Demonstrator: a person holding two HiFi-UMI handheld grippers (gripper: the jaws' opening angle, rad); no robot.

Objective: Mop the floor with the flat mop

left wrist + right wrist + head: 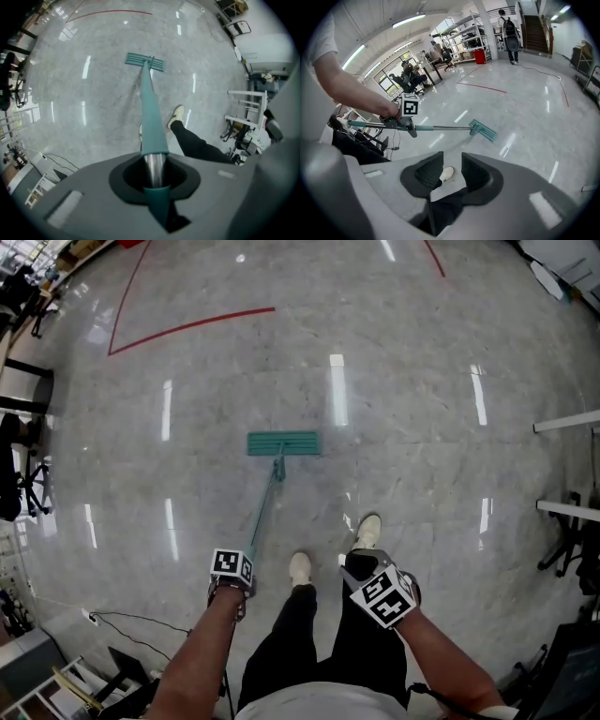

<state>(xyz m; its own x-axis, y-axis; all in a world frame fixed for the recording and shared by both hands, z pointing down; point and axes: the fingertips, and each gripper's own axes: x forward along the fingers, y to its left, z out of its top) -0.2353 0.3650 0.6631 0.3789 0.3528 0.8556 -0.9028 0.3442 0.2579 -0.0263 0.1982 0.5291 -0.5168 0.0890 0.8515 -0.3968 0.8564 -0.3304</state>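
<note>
The flat mop's teal head [283, 442] lies flat on the grey marble floor ahead of my feet. Its teal handle [265, 508] slants back to my left gripper [232, 568]. In the left gripper view the handle [152, 122] runs straight between the jaws, and the left gripper [154, 174] is shut on it, with the mop head [145, 61] far down the pole. My right gripper [382, 596] hangs over my right leg, away from the mop. In the right gripper view the right gripper [452, 171] is open and holds nothing; the mop head [483, 130] and the left gripper [405, 119] show beyond it.
Red tape lines [187, 324] mark the floor farther out. Office chairs [23, 488] stand at the left and metal racks [567, 512] at the right. A black cable [131, 618] trails near my left foot. A person [510, 35] stands far off near a red bin [480, 56].
</note>
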